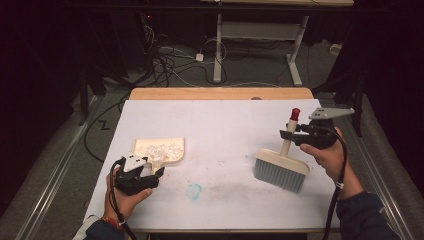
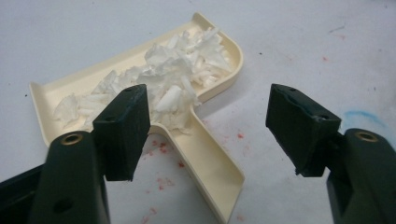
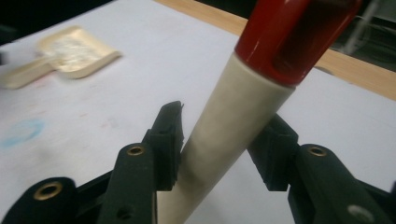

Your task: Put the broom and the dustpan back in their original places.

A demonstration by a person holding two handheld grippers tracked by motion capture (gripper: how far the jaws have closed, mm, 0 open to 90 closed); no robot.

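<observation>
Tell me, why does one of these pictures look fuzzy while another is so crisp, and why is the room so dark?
In the right gripper view the dustpan is soft and smeared, while the brush handle close by is clearer. In the left gripper view the white shreds and the dustpan are sharp. In the high view the white table cover is lit, the floor behind dim.

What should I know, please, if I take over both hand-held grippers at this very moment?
Left hand-held gripper: open, jaws on either side of the dustpan handle, not gripping.
Right hand-held gripper: shut on the brush handle, below its red tip; bristles rest on the table at the right.
Done: white scraps are piled in the dustpan, at the table's left.
Left: probably close on the dustpan handle and empty it. A faint dusty smear near the blue mark may need another sweep.
</observation>
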